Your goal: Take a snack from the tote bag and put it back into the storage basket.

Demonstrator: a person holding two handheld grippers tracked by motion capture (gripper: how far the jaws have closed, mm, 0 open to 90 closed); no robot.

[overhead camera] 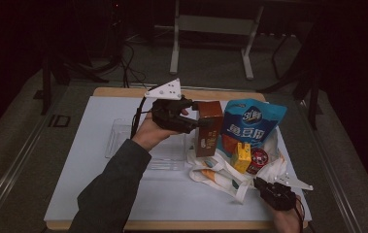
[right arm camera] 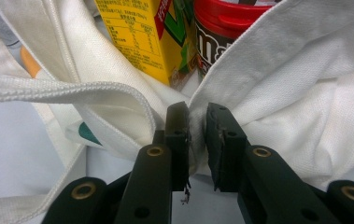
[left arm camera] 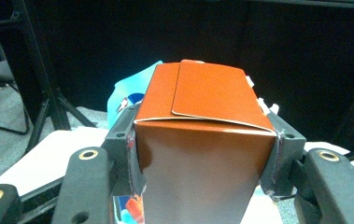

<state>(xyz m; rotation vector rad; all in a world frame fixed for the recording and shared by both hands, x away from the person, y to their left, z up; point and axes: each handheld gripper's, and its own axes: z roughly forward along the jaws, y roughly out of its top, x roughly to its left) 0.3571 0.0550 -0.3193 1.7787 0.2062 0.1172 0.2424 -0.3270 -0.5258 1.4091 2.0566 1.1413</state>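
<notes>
1. Brown cardboard carton (left arm camera: 202,154), tall and upright with a folded orange-brown top flap, sits clamped between the pads of my left tool (overhead camera: 202,123); in the left gripper view both pads press flat on its two side walls just under the flap.

2. White canvas tote bag (right arm camera: 300,93) lies slumped on the table (overhead camera: 99,194), and my right tool (right arm camera: 197,140) is closed on a fold of its rim, the cloth pinched tight between the two jaws.

3. By my reading, the step in hand is unpacking: the carton is held up beside the bag's mouth, next to the blue plastic snack pouch (overhead camera: 253,124) that stands in the bag, while I hold the cloth down with the other hand.

4. In the high view the carton hangs at the far left edge of the bag, with its lower end close to the cloth; I cannot tell whether it touches.

5. Just left of it lies a clear plastic tray (overhead camera: 123,141) on the white table sheet, a likely place to set the carton.

6. The next move calls for carrying the carton upright, clear of the bag's handles, and lowering it flat before easing the left jaws apart.

7. Inside the bag remain a yellow drink carton (right arm camera: 137,37) and a red-lidded brown candy tub (right arm camera: 230,23), touching each other just beyond my right tool.
</notes>
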